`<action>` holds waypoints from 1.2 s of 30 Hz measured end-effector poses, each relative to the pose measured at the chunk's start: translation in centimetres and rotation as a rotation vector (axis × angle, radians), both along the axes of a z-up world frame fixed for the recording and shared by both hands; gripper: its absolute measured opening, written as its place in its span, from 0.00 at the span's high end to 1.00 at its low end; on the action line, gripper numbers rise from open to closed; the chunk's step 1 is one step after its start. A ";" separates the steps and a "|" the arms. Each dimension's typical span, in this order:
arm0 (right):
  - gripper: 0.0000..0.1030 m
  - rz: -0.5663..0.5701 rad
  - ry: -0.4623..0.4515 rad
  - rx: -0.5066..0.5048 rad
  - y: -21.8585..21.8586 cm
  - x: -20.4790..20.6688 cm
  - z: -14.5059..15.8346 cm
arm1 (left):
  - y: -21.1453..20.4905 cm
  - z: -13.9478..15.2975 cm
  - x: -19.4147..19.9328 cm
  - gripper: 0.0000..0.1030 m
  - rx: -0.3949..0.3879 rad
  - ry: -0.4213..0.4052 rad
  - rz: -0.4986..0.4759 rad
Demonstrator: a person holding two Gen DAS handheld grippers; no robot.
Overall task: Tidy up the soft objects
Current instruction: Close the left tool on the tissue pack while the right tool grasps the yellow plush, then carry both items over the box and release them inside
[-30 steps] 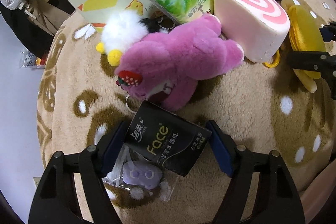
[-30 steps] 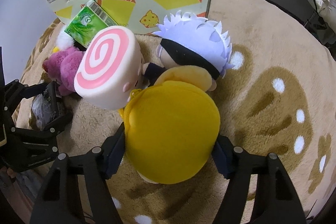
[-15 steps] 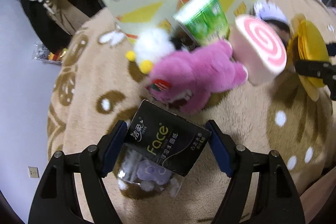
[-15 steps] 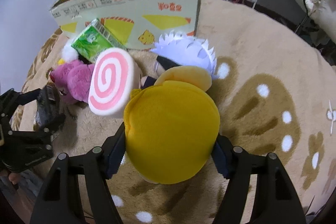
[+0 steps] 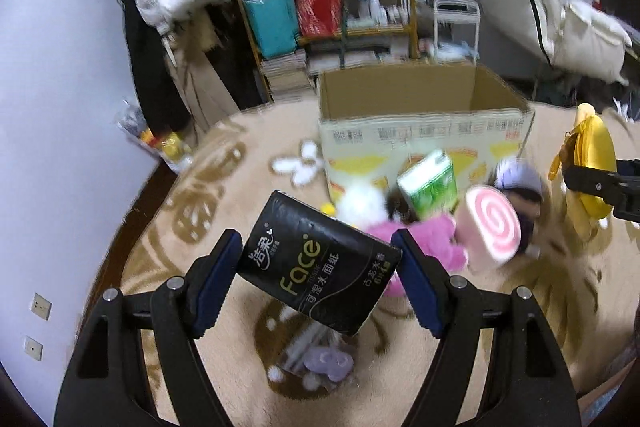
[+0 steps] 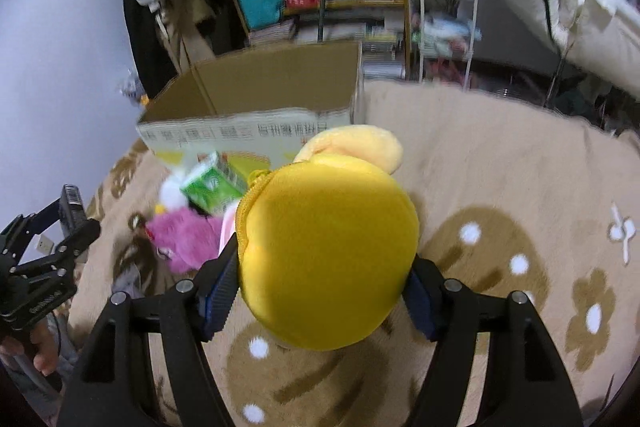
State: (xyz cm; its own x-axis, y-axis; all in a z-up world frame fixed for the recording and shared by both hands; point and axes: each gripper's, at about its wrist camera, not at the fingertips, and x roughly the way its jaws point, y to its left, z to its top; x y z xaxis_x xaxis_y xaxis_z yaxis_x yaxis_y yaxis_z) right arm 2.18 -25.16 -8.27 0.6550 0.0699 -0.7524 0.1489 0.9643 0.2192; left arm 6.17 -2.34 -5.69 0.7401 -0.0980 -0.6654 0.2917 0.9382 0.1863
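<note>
Holding one black tissue pack (image 5: 318, 269), the left gripper (image 5: 320, 281) is clamped on it, lifted above the rug (image 5: 500, 311), in front of the one cardboard box (image 5: 424, 135). Right gripper (image 6: 320, 291) is clamped on one yellow plush (image 6: 328, 255), also in front of the box. Against the box's front: one green tissue pack (image 5: 430, 185), one pink plush (image 5: 424, 241), one swirl cushion (image 5: 490, 229), one white plush (image 5: 362, 207).

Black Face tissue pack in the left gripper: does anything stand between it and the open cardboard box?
Nothing blocks the way over the top. The black tissue pack is lifted; the green tissue pack and white plush sit low against the cardboard box front.
</note>
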 end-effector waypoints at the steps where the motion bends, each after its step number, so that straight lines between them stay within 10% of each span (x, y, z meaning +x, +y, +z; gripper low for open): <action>1: 0.27 0.004 -0.025 -0.002 0.0 0.0 0.5 | 0.1 0.4 -0.3 0.26 0.004 -0.029 0.003; 20: 0.27 -0.006 -0.368 -0.269 0.1 0.1 10.8 | -0.7 10.6 -1.1 0.26 -0.068 -0.396 0.026; 36: 0.27 0.026 -0.476 -0.280 0.2 4.6 13.8 | -3.5 13.8 3.9 0.26 -0.154 -0.487 0.018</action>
